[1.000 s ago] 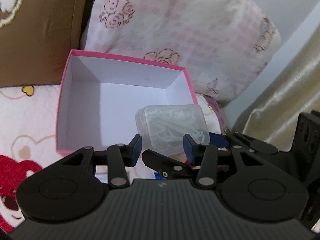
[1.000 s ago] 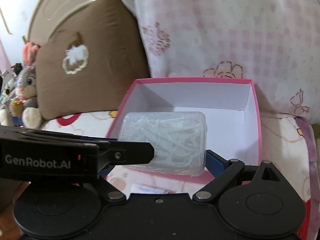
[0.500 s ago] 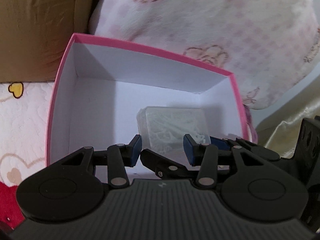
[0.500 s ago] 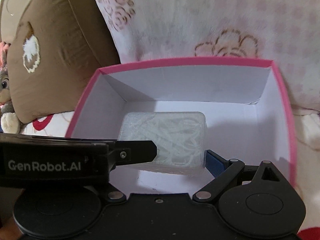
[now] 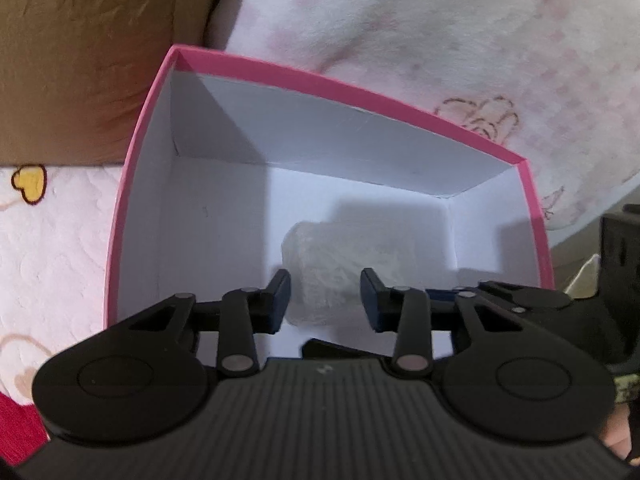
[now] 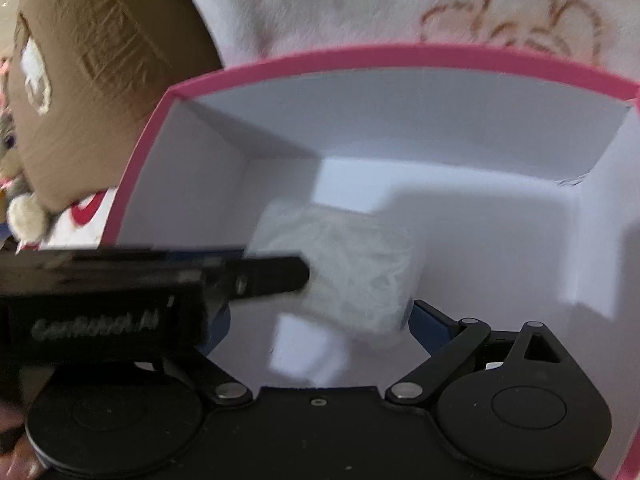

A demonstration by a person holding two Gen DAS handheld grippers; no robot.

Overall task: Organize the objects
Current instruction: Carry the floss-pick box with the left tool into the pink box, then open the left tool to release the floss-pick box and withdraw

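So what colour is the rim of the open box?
The rim of the box is pink and its inside walls are white; the left wrist view shows it best.

An open box (image 5: pixel 532 216) sits on a bed (image 5: pixel 52 248), with two pillows (image 5: pixel 440 40) propped behind it. A small plastic case (image 6: pixel 352 264) is inside the box, between the right gripper (image 6: pixel 320 320) fingers.

Blurred, seemingly clear case (image 6: pixel 352 264) inside pink box (image 6: pixel 400 60)
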